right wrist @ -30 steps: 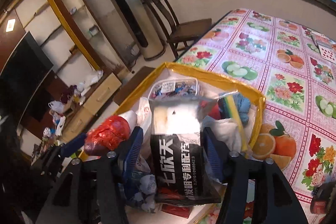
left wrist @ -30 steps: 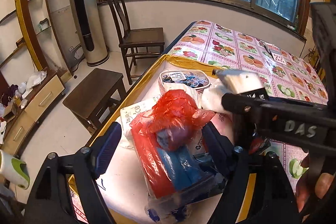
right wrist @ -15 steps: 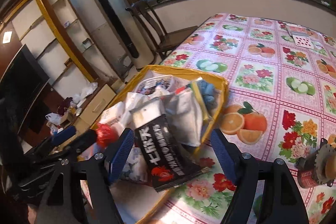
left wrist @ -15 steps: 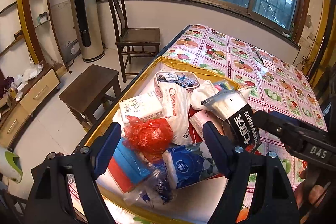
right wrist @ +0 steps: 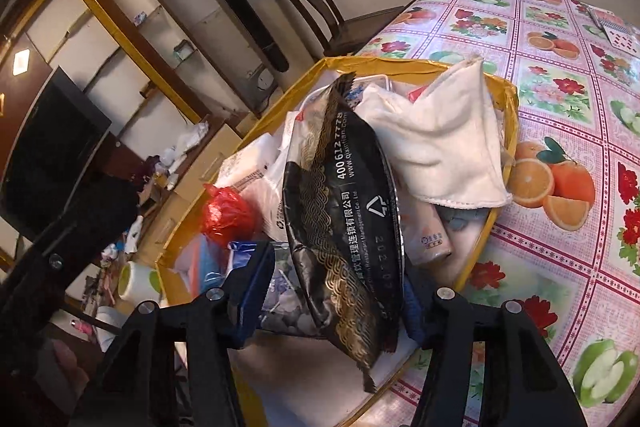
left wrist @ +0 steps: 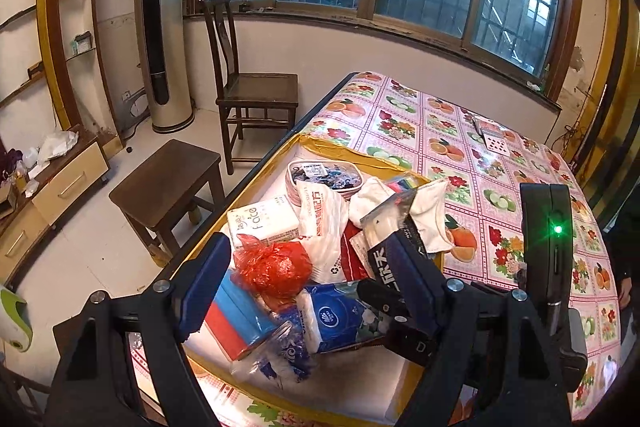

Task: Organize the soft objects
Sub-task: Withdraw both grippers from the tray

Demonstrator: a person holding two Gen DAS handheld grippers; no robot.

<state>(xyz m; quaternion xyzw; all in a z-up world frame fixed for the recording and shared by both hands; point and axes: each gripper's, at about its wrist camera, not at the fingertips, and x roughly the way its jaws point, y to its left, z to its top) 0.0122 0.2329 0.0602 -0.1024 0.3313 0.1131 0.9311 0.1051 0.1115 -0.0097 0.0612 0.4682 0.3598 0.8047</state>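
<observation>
Black foil pouch (right wrist: 348,227) sat between apart fingers of right hand-held gripper (right wrist: 332,291), grip unclear, over yellow tray (right wrist: 496,223) on worktop (right wrist: 560,107). Left hand-held gripper (left wrist: 308,287) gaped above red bag (left wrist: 276,267); white cloth (right wrist: 444,147) crowded pouch.

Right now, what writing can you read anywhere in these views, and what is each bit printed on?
"400 612 7778" and "www.qixinfan.com": black foil pouch.
"Restaurant Management Co., Ltd": same pouch; the date below is too blurred to read.
"face": white tissue pack.
Red print on the white plastic bag: too blurred.
Sticker on the oval tub: too small.
Small pink pack: unreadable.
</observation>
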